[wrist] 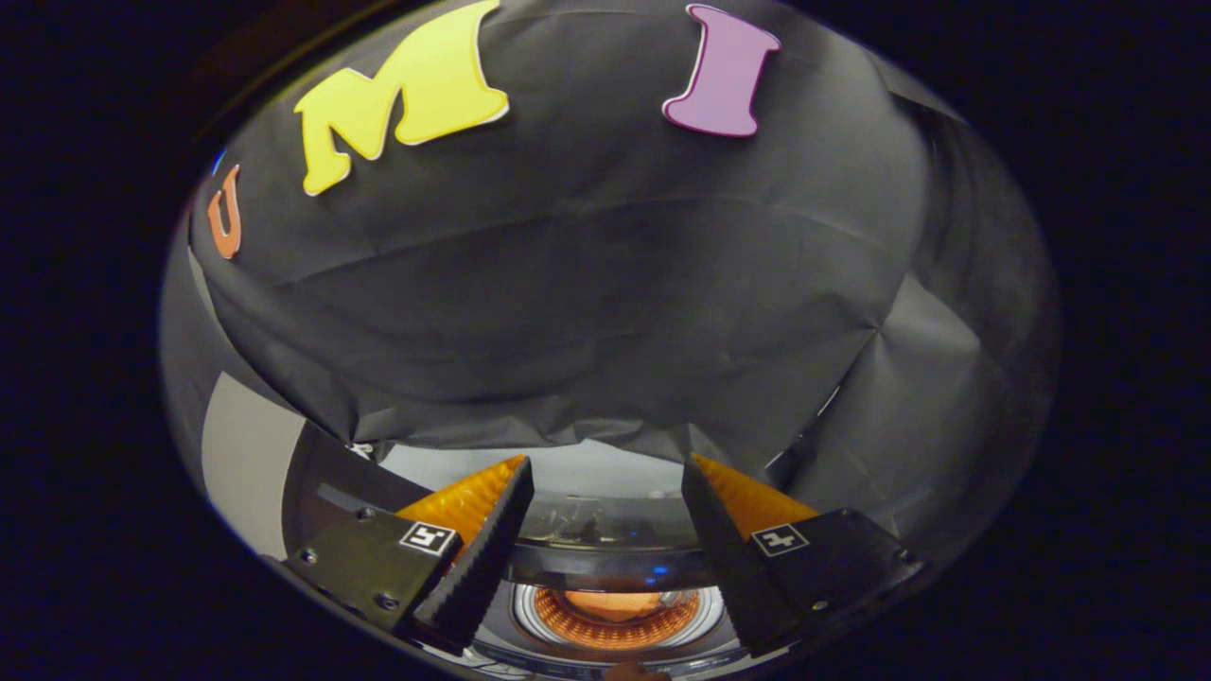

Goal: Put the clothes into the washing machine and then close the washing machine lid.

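Now, your claw (605, 530): fingers spread apart, holding nothing;
Washing machine (605, 567): below, between your fingers;
Drum (610, 619): orange clothes (613, 603) lying inside

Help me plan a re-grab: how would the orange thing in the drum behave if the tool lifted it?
The orange thing looks like soft cloth slumped in the drum, so it would likely droop, not hold stiff. It probably weighs little. The open tool, fingers apart above it, might pinch a fold.
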